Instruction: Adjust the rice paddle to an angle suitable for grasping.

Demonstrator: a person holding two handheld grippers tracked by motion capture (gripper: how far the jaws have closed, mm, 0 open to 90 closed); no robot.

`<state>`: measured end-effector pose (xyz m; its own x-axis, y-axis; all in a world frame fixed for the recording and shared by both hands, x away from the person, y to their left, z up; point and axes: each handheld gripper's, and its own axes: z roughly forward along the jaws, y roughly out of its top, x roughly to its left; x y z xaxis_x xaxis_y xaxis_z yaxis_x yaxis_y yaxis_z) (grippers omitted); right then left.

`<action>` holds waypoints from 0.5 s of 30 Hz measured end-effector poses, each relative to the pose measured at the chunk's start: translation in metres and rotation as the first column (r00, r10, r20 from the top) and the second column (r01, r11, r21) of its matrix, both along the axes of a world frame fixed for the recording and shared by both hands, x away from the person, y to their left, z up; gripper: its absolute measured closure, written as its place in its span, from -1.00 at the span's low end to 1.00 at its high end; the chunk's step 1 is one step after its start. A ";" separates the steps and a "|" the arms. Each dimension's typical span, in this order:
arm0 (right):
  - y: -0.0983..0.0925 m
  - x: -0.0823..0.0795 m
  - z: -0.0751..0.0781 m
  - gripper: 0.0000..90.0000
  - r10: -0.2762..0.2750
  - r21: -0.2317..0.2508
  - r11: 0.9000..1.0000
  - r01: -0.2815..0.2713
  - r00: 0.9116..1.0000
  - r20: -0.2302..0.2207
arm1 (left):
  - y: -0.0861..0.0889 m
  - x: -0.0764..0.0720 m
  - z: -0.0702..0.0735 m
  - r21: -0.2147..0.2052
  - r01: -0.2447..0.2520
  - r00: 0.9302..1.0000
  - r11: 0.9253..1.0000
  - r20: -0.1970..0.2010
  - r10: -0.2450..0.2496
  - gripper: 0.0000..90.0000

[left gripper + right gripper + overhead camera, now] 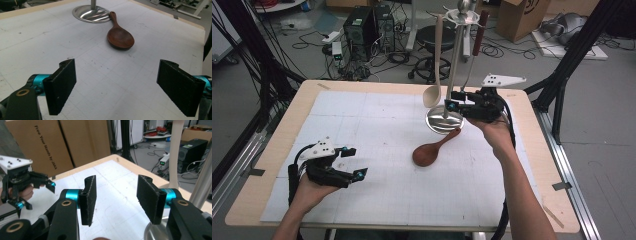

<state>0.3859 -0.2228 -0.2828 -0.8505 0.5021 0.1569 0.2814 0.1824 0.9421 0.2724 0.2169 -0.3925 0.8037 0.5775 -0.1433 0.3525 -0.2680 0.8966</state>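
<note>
Black two-jaw right gripper [455,102]; teal collars, brass screws, dotted white plate, seemingly ribbed pads [90,200]; bare forearms.

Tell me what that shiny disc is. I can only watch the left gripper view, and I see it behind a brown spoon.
Observer: It is the foot of a metal stand. A pale spoon hangs from its top.
Operator: Does anything else hang up there?
Observer: Yes, a utensil with a dark red handle hangs on the other side.
Operator: And where is the person's other tool?
Observer: The right tool is by the stand's pole, close to the handle end of the brown spoon.
</note>
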 end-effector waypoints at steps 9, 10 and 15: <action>-0.007 -0.010 -0.027 0.16 -0.001 -0.042 0.999 -0.001 0.999 -0.035 | -0.004 -0.001 -0.002 0.008 0.000 1.000 1.000 -0.002 0.000 -0.63; -0.008 -0.010 -0.029 0.16 -0.001 -0.043 0.999 -0.001 0.999 -0.038 | -0.005 -0.001 -0.002 0.008 -0.001 1.000 1.000 -0.002 0.001 -0.63; -0.012 -0.015 -0.041 0.22 -0.003 -0.049 0.999 0.001 0.999 -0.044 | -0.005 -0.001 -0.002 0.013 -0.002 1.000 1.000 0.001 0.002 -0.63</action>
<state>0.3710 -0.2344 -0.3233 -0.8424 0.5115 0.1695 0.3228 0.2271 0.9188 0.2717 0.2120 -0.3946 0.8026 0.5811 -0.1350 0.3521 -0.2787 0.8935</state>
